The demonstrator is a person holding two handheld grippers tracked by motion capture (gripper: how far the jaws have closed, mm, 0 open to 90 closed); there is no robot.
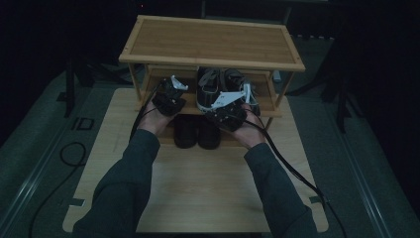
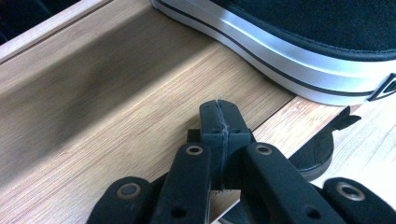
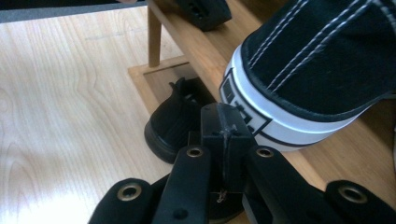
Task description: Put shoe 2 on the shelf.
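A pair of black canvas sneakers (image 1: 220, 85) with white soles stands on the middle shelf of a bamboo shoe rack (image 1: 213, 42). A pair of dark shoes (image 1: 197, 131) sits on the bottom level below them. My left gripper (image 1: 170, 95) is at the shelf's front edge, left of the sneakers. Its jaws (image 2: 219, 112) are shut and empty over the bare shelf board (image 2: 116, 107), short of the sneaker's white sole (image 2: 289, 60). My right gripper (image 1: 228, 108) is at the sneakers' heels. It (image 3: 223, 119) is shut and empty just in front of the sneaker heel (image 3: 308, 70), above a dark shoe (image 3: 170, 123).
The rack stands at the far end of a light wooden table (image 1: 198, 178). The person's forearms in dark sleeves (image 1: 124, 188) reach in from the near edge. Cables (image 1: 292, 168) trail from both grippers. The surroundings are dark, with stand legs on either side.
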